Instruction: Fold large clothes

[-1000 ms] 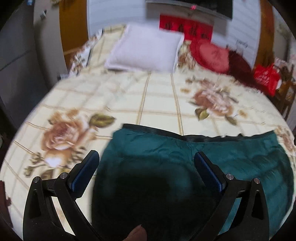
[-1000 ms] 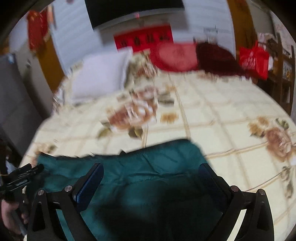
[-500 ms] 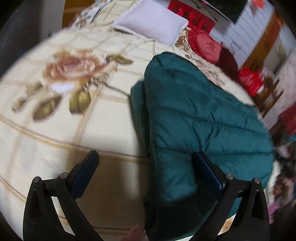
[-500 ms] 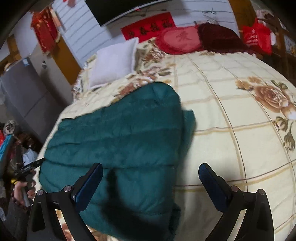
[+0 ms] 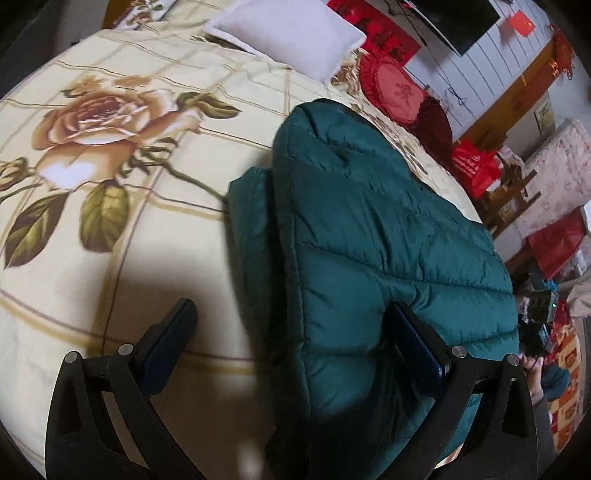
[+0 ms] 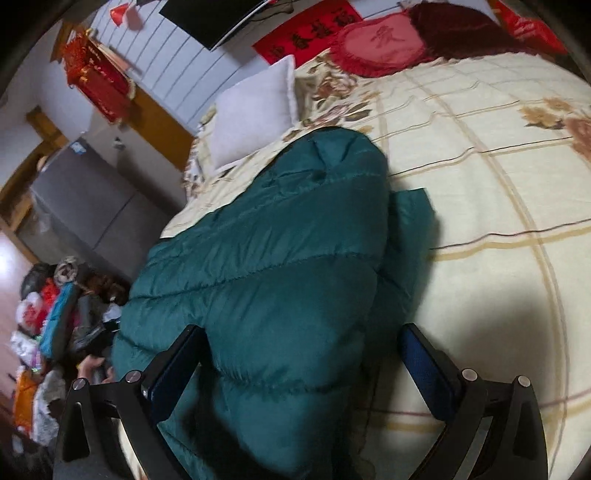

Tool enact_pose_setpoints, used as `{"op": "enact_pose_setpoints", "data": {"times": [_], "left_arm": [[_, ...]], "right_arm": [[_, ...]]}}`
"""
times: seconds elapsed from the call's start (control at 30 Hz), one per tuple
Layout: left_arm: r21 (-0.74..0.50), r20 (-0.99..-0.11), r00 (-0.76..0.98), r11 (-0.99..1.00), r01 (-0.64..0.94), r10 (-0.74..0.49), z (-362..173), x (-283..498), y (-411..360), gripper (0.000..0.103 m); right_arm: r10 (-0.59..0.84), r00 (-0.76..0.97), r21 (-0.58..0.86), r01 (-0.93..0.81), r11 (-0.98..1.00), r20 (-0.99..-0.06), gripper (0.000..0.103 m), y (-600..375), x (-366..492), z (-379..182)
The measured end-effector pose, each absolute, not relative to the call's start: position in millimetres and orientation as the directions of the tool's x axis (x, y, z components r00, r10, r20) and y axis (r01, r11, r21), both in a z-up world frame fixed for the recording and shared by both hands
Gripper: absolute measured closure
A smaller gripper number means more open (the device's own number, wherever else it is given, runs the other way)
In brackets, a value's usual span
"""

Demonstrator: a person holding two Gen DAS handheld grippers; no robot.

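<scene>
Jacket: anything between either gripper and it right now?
Nothing visible. The green jacket lies folded on the bedspread, and both grippers are open right at its near end: left gripper and right gripper each have padded fabric bulging between the fingers. The pillow sits well beyond.

Bed (image 5: 155,236) covered with a cream bedspread (image 6: 480,206), checked with tan lines and printed with large roses. Lying directly on it: a folded dark green quilted coat (image 5: 388,229) near the foot edge; a white pillow (image 5: 291,37), a red round cushion (image 5: 393,92) and a dark red cushion (image 6: 458,29) at the head.
</scene>
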State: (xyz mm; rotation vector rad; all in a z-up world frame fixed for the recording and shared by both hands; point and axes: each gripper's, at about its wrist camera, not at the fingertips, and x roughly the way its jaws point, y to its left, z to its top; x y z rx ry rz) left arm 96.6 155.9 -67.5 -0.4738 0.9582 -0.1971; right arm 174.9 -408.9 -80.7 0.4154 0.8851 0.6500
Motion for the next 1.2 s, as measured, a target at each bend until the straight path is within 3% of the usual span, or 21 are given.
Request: {"op": "enact_pose_setpoints", "data": {"times": [0.23, 0.37, 0.43, 0.57, 0.83, 0.9, 0.97, 1.03, 1.1, 1.2], "left_arm": [[-0.488, -0.714, 0.568, 0.873, 0.016, -0.409, -66, 108, 151, 0.001], [-0.441, -0.707, 0.574, 0.892, 0.097, -0.412, -58, 105, 137, 0.02], [-0.394, -0.708, 0.592, 0.911, 0.121, -0.385, -54, 104, 131, 0.023], [-0.353, -0.712, 0.613, 0.929, 0.108, -0.342, -57, 102, 126, 0.022], [-0.465, -0.696, 0.581, 0.881, 0.085, -0.423, -73, 106, 135, 0.012], [-0.455, -0.695, 0.586, 0.886, 0.091, -0.417, -71, 106, 131, 0.02], [-0.411, -0.69, 0.604, 0.903, 0.127, -0.399, -62, 104, 122, 0.042], [-0.351, -0.69, 0.629, 0.926, 0.141, -0.358, -53, 100, 112, 0.056], [-0.281, -0.686, 0.66, 0.948, 0.146, -0.305, -45, 95, 103, 0.062], [-0.283, -0.639, 0.712, 0.95, 0.134, -0.291, -30, 88, 108, 0.069]], "right_arm": [[0.744, 0.375, 0.617, -0.415, 0.668, -0.553, 0.0, -392, 191, -83], [0.766, 0.321, 0.613, -0.464, 0.64, -0.558, 0.0, -379, 192, -83], [0.749, 0.339, 0.594, -0.461, 0.659, -0.569, 0.002, -381, 193, -83], [0.672, 0.391, 0.508, -0.448, 0.736, -0.629, 0.001, -372, 186, -80], [0.629, 0.429, 0.478, -0.414, 0.775, -0.649, 0.0, -365, 184, -78], [0.63, 0.426, 0.472, -0.423, 0.773, -0.649, 0.007, -362, 185, -77], [0.635, 0.424, 0.465, -0.442, 0.767, -0.645, 0.016, -360, 183, -76], [0.647, 0.428, 0.458, -0.468, 0.756, -0.631, 0.03, -355, 179, -70], [0.65, 0.44, 0.446, -0.484, 0.753, -0.62, 0.045, -353, 177, -67], [0.629, 0.484, 0.388, -0.51, 0.768, -0.608, 0.056, -348, 171, -53]]}}
